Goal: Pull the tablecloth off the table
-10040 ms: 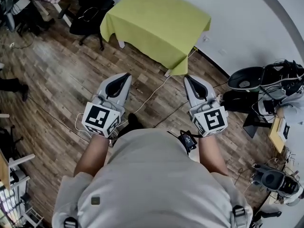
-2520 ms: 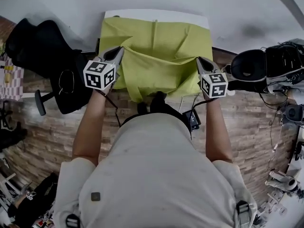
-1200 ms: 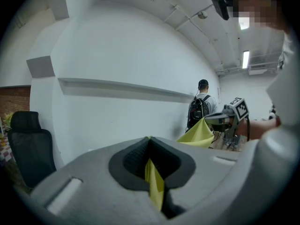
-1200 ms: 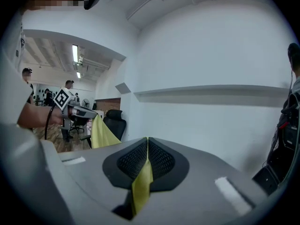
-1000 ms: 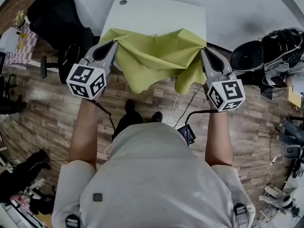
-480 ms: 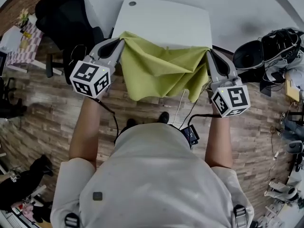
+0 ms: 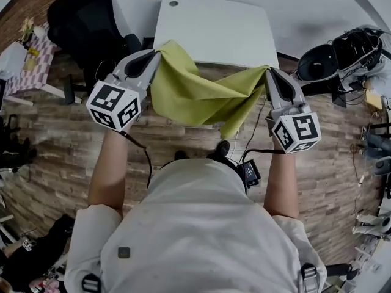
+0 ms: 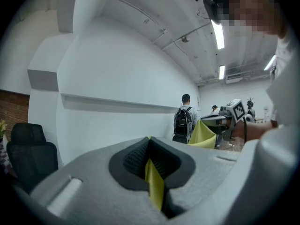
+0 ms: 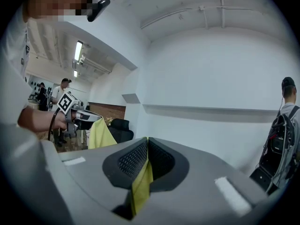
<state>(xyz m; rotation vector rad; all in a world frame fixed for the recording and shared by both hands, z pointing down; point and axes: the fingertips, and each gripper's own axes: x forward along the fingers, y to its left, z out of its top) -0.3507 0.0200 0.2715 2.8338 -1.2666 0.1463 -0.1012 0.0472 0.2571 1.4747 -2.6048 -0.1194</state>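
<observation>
The yellow-green tablecloth [image 7: 198,93] hangs in the air between my two grippers, in front of the bare white table [image 7: 214,29]; it no longer lies on the tabletop. My left gripper [image 7: 157,54] is shut on the cloth's left corner, and a strip of cloth [image 8: 153,184] shows pinched between its jaws. My right gripper [image 7: 267,71] is shut on the right corner, with a strip of cloth [image 9: 140,184] clamped in its jaws. The cloth sags in folds, its lowest point near my feet. Each gripper view also catches the other gripper [image 8: 220,121] [image 9: 77,116] holding cloth.
A black office chair [image 7: 85,23] stands left of the table. Black gear and cables [image 7: 348,54] crowd the right side. A white cable [image 7: 250,139] runs over the wooden floor [image 7: 55,145] under the cloth. People [image 8: 183,121] stand in the background by the white wall.
The cloth has slid off the tabletop toward me and now hangs free. Both grippers have drawn back from the table, still shut on the corners. The table looks farther away.
</observation>
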